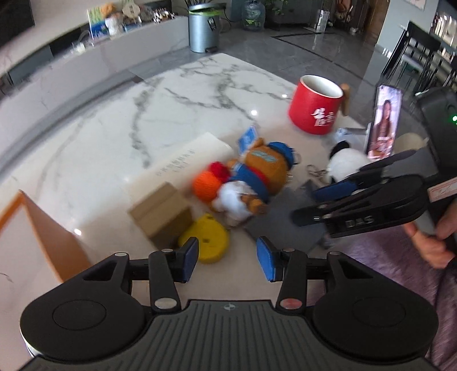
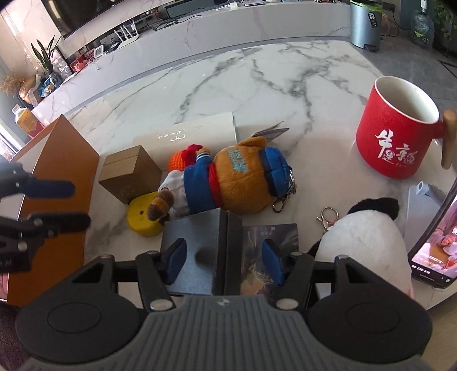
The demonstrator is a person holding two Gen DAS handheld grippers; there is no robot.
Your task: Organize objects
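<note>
Both grippers hang unclenched, empty: left gripper [image 1: 227,258] over the yellow disc [image 1: 206,239], right gripper [image 2: 222,261] over the grey box [image 2: 197,251]. I expect crowding could topple the plush bear [image 2: 228,177].

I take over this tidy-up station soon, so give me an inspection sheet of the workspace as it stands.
Surface: white marble table, glossy, far half bare.
Job's things: brown plush toy lying on its side; panda plush; red mug upright; small cardboard box; yellow disc; dark grey box; white flat box.
Clutter: phone propped up, screen lit; orange box at the table edge.
Grippers: left gripper open, empty; right gripper open over the dark grey box.
Cables: none on the table.
Surroundings: grey bin, low counter.
</note>
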